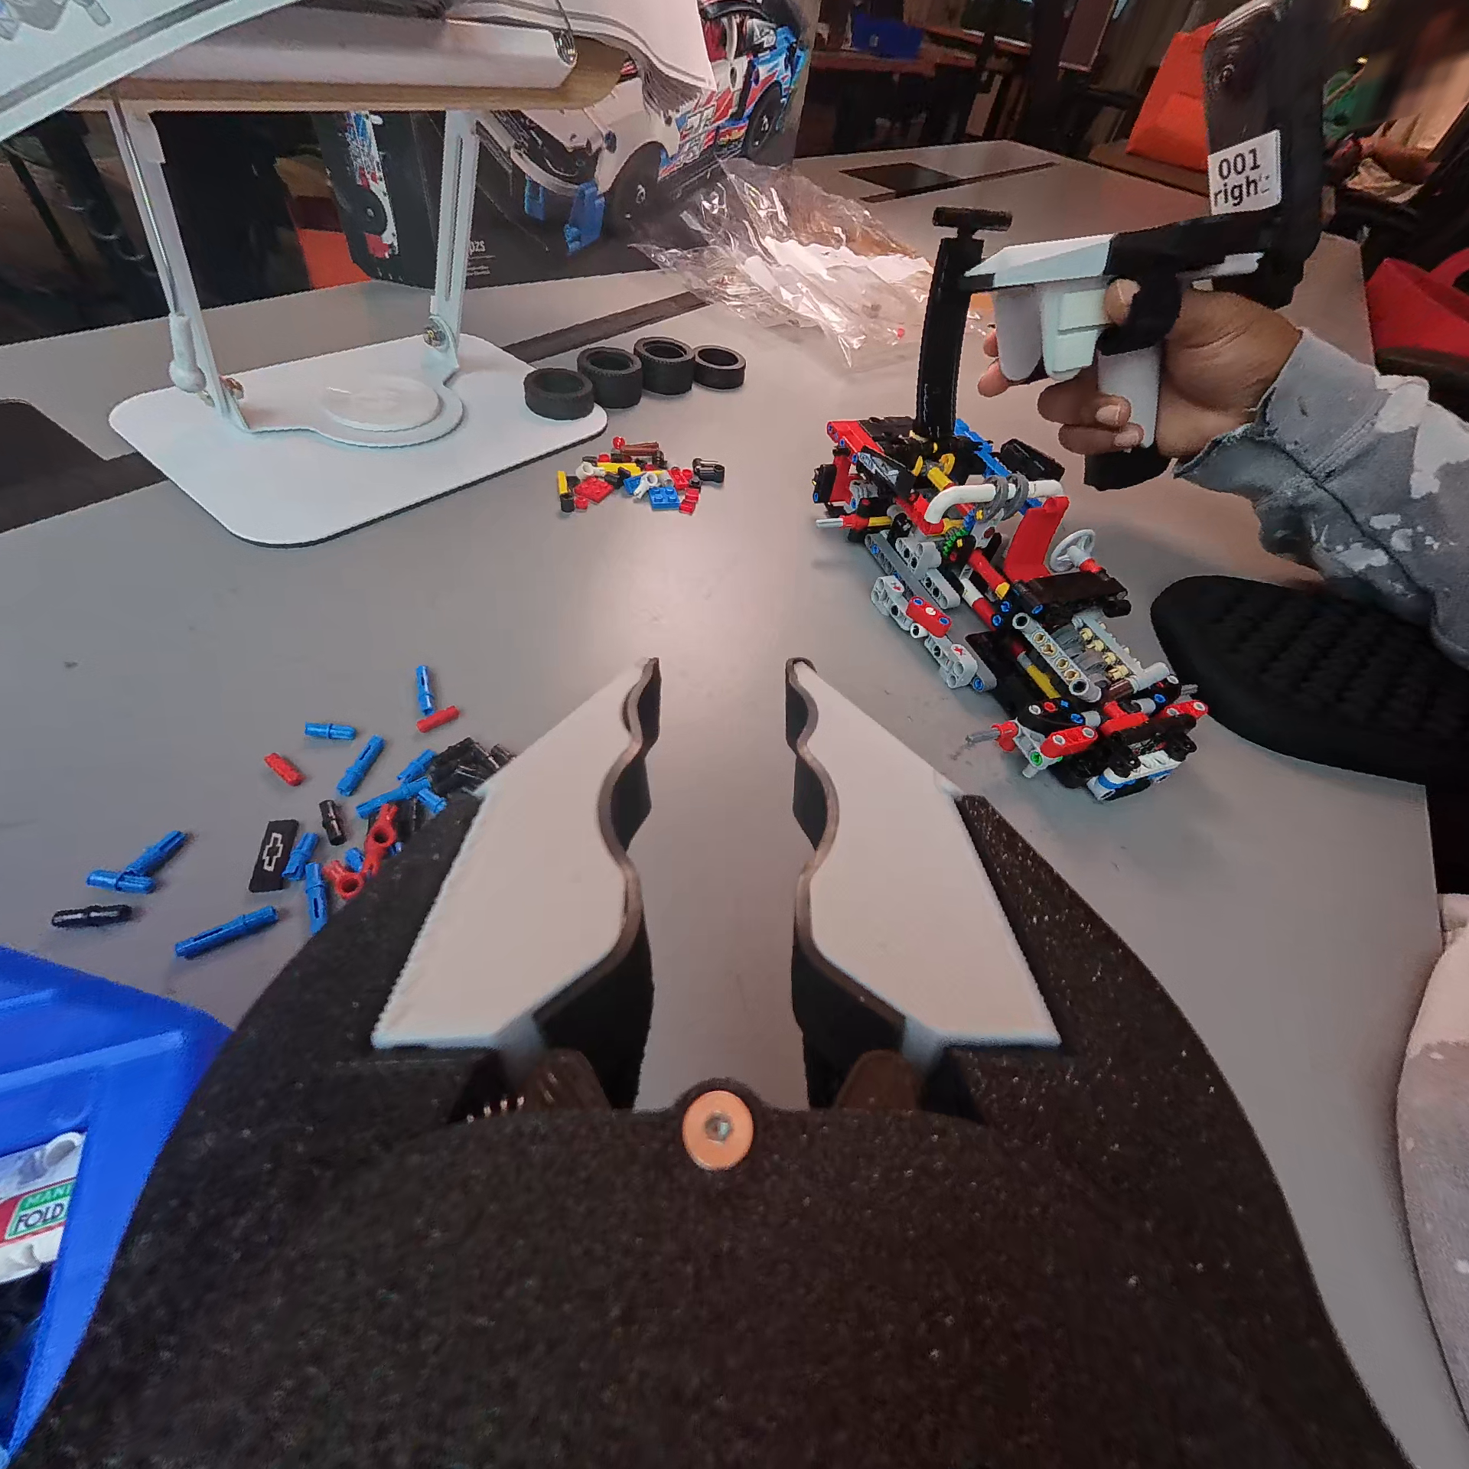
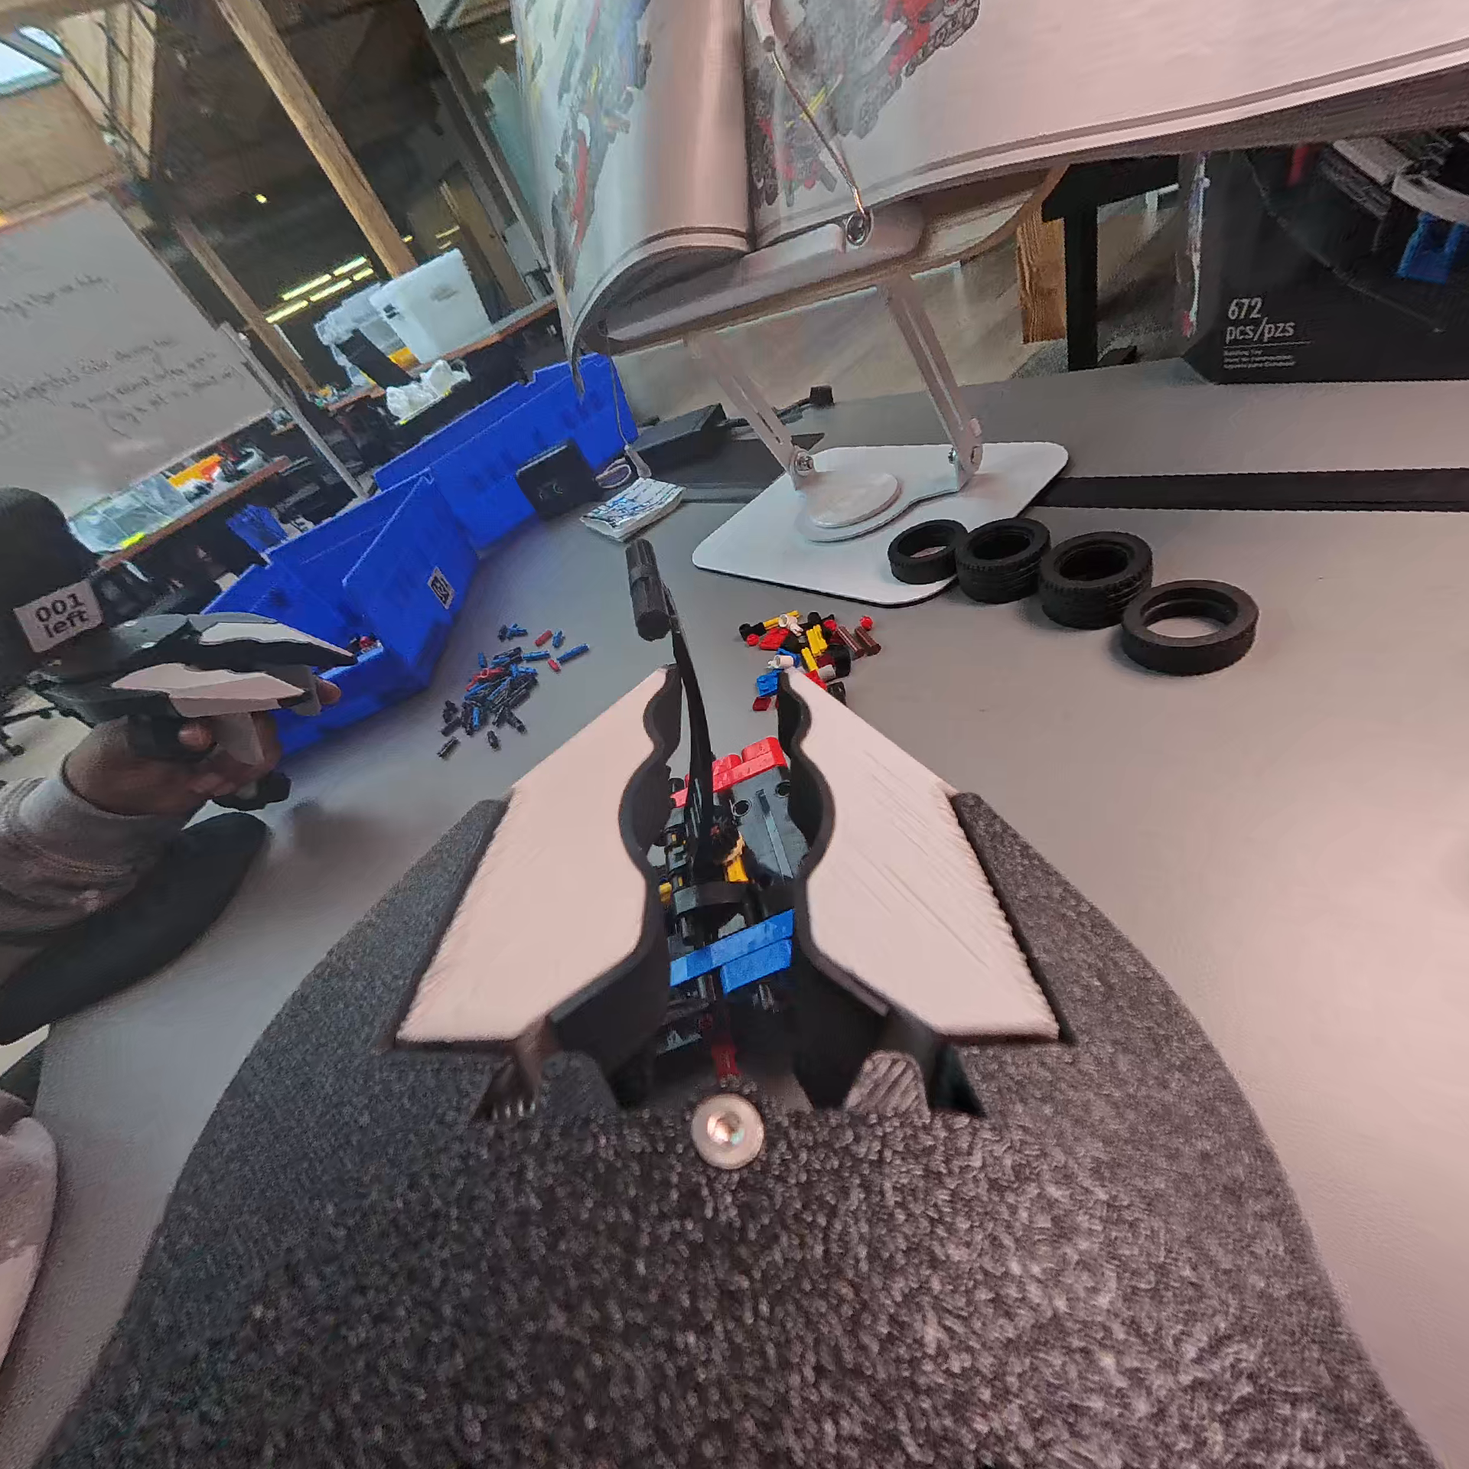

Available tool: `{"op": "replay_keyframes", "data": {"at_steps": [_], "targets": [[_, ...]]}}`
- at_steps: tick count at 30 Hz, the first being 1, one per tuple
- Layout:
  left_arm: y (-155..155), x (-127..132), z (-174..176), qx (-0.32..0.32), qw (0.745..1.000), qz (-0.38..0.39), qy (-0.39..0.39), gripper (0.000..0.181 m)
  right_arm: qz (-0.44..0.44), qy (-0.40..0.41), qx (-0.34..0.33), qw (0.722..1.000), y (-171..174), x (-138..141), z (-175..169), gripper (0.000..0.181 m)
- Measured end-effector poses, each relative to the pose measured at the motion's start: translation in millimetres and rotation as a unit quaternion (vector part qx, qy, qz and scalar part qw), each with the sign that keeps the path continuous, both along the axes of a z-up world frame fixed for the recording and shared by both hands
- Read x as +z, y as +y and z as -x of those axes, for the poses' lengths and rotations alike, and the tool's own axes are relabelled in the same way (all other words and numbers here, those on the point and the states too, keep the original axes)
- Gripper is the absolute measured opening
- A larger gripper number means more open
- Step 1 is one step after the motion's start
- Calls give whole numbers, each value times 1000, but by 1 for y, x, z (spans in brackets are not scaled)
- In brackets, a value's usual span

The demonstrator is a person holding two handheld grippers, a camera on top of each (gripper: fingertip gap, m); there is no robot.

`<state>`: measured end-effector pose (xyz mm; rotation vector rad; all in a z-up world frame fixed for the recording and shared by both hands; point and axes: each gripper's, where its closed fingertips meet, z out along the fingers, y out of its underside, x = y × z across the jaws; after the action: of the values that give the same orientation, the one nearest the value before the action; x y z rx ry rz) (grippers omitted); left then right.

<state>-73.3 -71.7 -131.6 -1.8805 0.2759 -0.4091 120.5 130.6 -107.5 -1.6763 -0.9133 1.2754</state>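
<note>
**Right tool at the black upright strip, left tool open over bare worktop**

Your right tool (image 2: pixel 727 699) has its fingers on both sides of a long black strip (image 1: pixel 942 334) that stands up from the rear of the brick car chassis (image 1: pixel 1009 604). In the right wrist view the strip runs between the fingers and there is a gap on its right side, so I cannot tell if the tool grips it or is only around it. The long axis of the strip is nearly vertical, with a short crossbar at the top. The chassis lies under this tool, its length going away from you toward the left tool side.

Your left tool (image 1: pixel 722 684) is open and holds nothing. It hovers over the bare grey worktop (image 1: pixel 715 572), well apart from the chassis, which lies forward and to its right. So the right tool is the nearer one.

Just to the left of the left tool lies a scatter of blue, red and black pins (image 1: pixel 350 795), and a blue bin (image 1: pixel 71 1113) beyond them. Farther off you have a small pile of mixed bricks (image 1: pixel 640 477), four black tyres (image 1: pixel 636 374), the white book stand (image 1: pixel 350 429) with an open booklet, and a crumpled clear bag (image 1: pixel 795 254). Nothing stands between the left tool and the chassis.
</note>
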Motion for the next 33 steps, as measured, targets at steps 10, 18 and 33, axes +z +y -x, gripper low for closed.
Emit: {"op": "replay_keyframes", "data": {"at_steps": [10, 18, 33], "targets": [[2, 4, 3, 12, 1000, -14, -5, 30, -125, 98, -26, 987, -15, 61, -11, 36], [4, 20, 21, 63, 996, -60, -12, 39, -257, 125, -47, 957, -40, 125, 4, 39], [-1, 40, 54, 122, 986, -113, -30, 46, -334, 116, -27, 935, -89, 117, 61, 34]]}}
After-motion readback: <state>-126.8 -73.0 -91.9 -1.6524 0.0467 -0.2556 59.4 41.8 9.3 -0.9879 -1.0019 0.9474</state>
